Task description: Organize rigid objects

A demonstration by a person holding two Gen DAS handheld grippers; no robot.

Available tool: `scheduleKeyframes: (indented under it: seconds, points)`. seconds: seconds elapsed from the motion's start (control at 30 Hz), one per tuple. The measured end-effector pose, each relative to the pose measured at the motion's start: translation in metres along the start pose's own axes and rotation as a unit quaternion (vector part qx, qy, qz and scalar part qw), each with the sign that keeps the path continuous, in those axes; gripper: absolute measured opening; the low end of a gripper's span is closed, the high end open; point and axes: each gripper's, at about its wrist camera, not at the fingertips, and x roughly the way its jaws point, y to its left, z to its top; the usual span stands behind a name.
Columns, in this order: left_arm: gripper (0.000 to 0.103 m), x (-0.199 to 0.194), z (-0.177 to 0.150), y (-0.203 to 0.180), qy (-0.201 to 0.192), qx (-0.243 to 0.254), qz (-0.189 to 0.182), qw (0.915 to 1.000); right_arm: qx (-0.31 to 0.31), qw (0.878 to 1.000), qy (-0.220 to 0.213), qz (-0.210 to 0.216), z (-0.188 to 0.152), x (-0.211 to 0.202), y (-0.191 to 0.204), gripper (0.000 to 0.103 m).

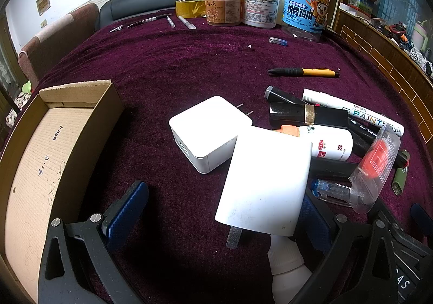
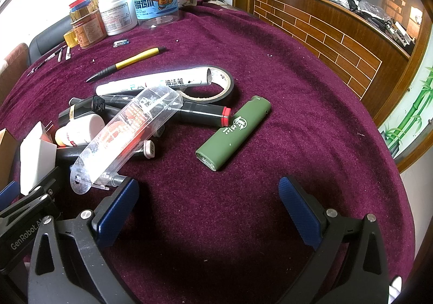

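Note:
In the left wrist view a tall white charger [image 1: 265,182] lies on the purple cloth between my left gripper's [image 1: 222,195] wide-open fingers, close to the right finger [image 1: 314,220]. A white cube charger [image 1: 208,133] rests just beyond it. An open cardboard box [image 1: 54,155] sits at the left. In the right wrist view my right gripper [image 2: 209,195] stands open over bare cloth, with a green lighter [image 2: 234,133] just ahead of it. A clear plastic case [image 2: 127,136] leans on a pile of markers by the left finger [image 2: 119,206].
The pile holds a white paint marker [image 2: 154,83], a black marker with a red end [image 2: 203,114], a white medicine bottle [image 1: 330,145] and a tape roll [image 2: 216,87]. A yellow-and-black pen [image 1: 305,71] lies apart. Jars [image 1: 305,3] stand at the back. A white squeeze bottle [image 1: 286,263] lies under the left gripper.

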Motion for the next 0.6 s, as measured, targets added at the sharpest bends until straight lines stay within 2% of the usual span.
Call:
scheduleKeyframes:
  seconds: [0.07,0.2,0.27,0.37,0.6]
  points:
    - [0.101,-0.001,0.0,0.001,0.005,0.012,-0.007,0.9999,0.0,1.0,0.0,0.0,0.0,0.0,0.0,0.103]
    - [0.101,-0.007,-0.003,0.016,0.041,0.033,-0.029,0.9982,-0.002,1.0,0.0,-0.003,0.0,0.0,0.001,0.103]
    - [0.101,-0.01,-0.01,0.023,0.035,0.042,-0.036,0.9979,-0.002,1.0,0.0,-0.003,0.0,-0.001,0.001,0.103]
    - [0.102,-0.015,-0.021,0.024,-0.002,0.067,-0.055,0.9962,-0.001,1.0,0.0,-0.003,-0.001,0.001,0.0,0.103]
    - [0.102,-0.015,-0.022,0.02,0.004,0.075,-0.049,0.996,-0.001,1.0,0.0,-0.003,-0.001,0.001,0.001,0.103]
